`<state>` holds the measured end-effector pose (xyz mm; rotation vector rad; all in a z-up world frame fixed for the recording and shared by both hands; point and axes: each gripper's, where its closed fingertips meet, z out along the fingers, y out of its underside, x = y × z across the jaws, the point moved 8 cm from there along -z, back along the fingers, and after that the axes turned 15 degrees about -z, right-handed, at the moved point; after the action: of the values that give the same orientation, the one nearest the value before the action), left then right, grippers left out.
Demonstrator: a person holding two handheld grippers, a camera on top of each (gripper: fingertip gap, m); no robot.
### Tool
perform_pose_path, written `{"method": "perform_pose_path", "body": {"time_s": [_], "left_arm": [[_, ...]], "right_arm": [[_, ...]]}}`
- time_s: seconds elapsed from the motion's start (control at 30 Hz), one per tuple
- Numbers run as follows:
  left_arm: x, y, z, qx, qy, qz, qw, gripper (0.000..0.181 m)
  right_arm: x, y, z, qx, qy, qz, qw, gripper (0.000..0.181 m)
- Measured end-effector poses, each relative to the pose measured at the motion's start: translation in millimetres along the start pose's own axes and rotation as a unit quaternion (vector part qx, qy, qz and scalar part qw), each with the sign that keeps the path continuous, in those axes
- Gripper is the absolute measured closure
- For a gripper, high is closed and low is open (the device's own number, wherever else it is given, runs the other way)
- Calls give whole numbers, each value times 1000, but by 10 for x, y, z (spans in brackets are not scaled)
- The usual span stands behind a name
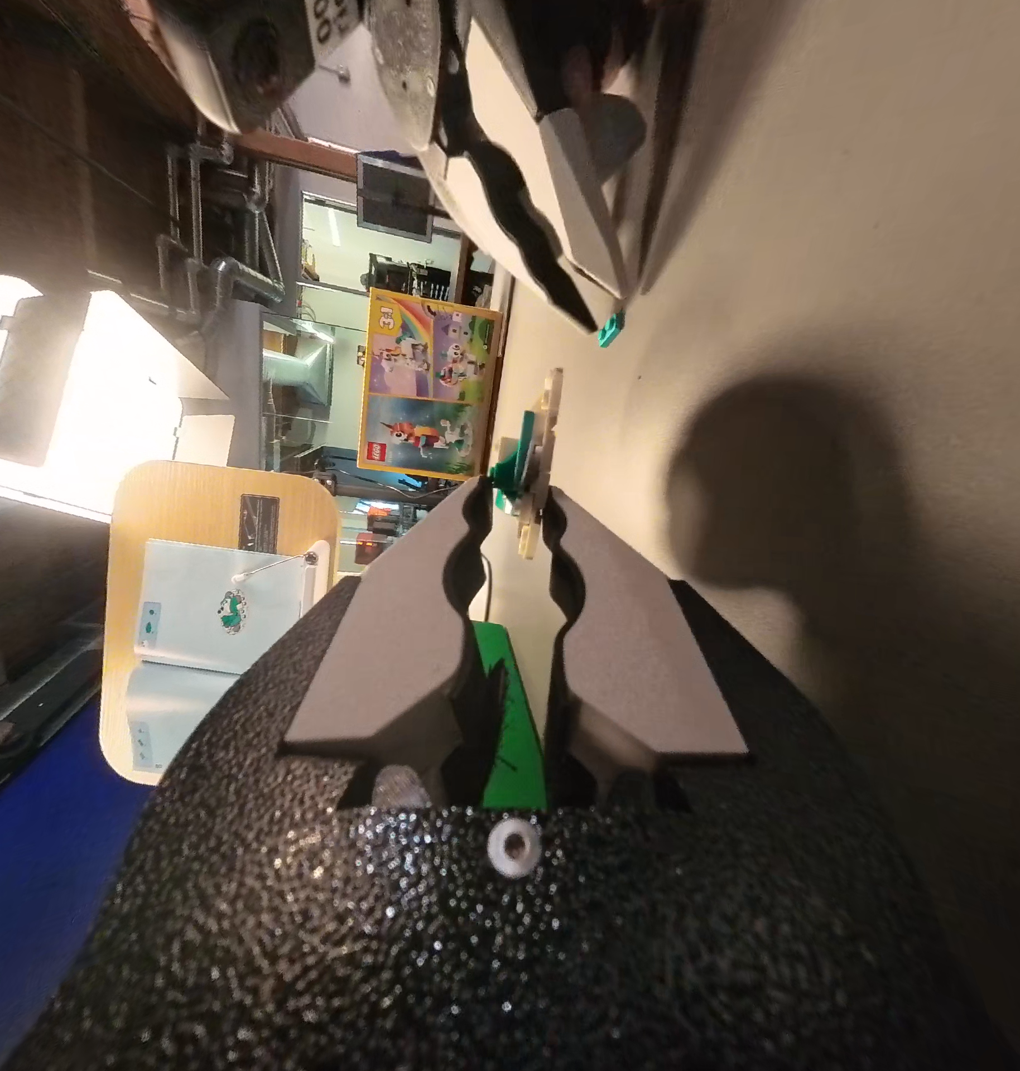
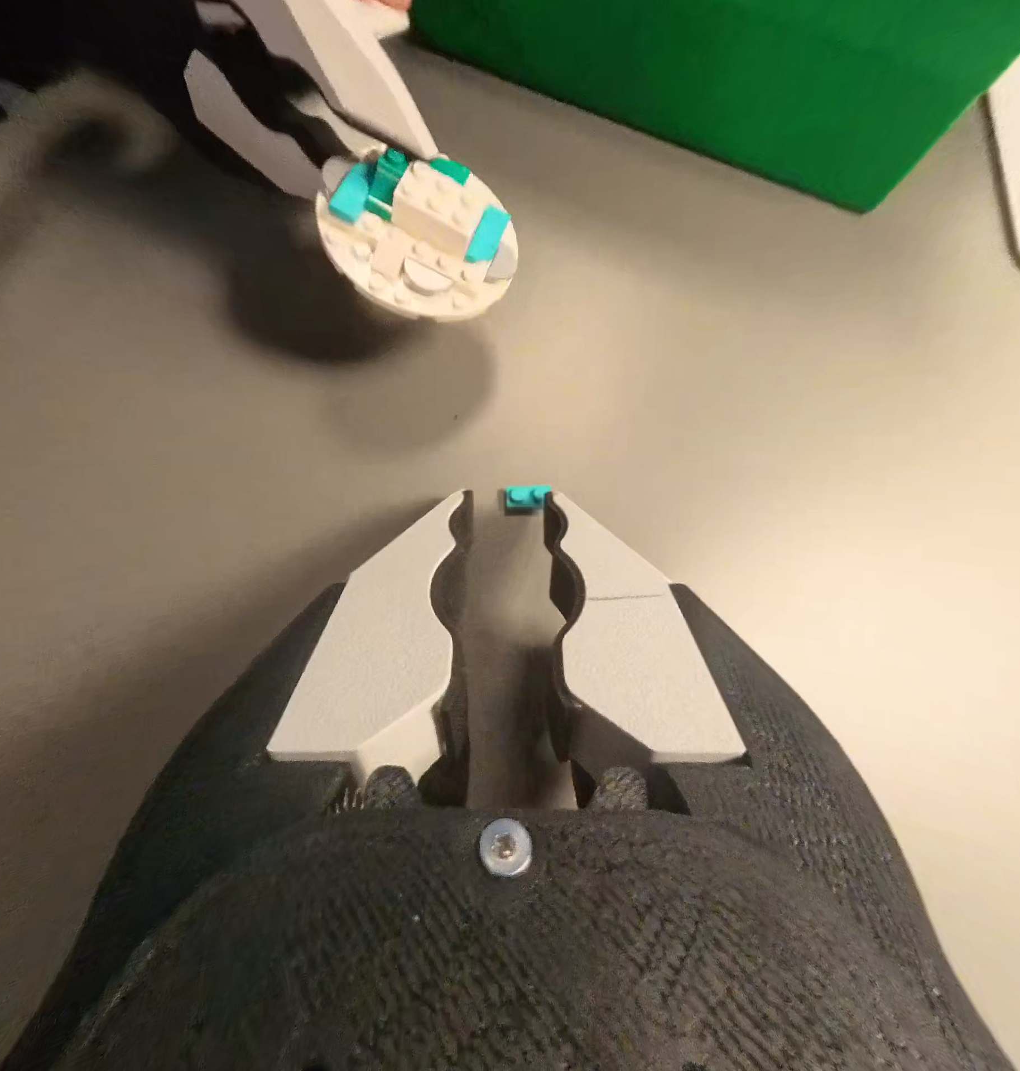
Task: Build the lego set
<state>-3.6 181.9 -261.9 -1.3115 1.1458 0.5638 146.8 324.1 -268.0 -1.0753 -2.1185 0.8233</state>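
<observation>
Jaws of the left gripper (image 1: pixel 516 492) closed on the round white Lego assembly (image 2: pixel 418 235), gripping it at its edge; assembly lifted clear of the table (image 2: pixel 728 405), tilted, casting a shadow below. Teal and green pieces sit on top of the white base plate, with a white brick block across the middle.

Right gripper (image 2: pixel 507 501) low over the table, jaws narrowly parted. Small teal plate (image 2: pixel 525 499) lies between the tips, touching the inner face of the right-hand finger; a clear gap remains to the other finger. Cannot tell whether it rests on the table or is lifted slightly.

Assembly and teal plate well apart, assembly to the upper left in the right wrist view.

Green box (image 2: pixel 699 87) at the far side of the table. Lego set box (image 1: pixel 429 385) stands upright at the table's far edge in the left wrist view; open instruction booklet (image 1: pixel 206 631) propped on a wooden board (image 1: pixel 171 504) beyond.
</observation>
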Motion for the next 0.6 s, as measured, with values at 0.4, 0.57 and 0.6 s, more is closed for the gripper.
{"method": "perform_pose_path", "body": {"time_s": [0.4, 0.57, 0.6], "left_arm": [[12, 5, 31, -16, -7, 5, 1000, 167], [-51, -6, 42, -40, -63, 19, 997, 167], [-60, -4, 46, -44, -71, 19, 996, 167]], "right_arm": [[87, 6, 67, -14, -7, 40, 999, 167], [73, -438, 65, 79, 56, 97, 991, 167], [42, -546, 81, 94, 57, 106, 988, 167]]}}
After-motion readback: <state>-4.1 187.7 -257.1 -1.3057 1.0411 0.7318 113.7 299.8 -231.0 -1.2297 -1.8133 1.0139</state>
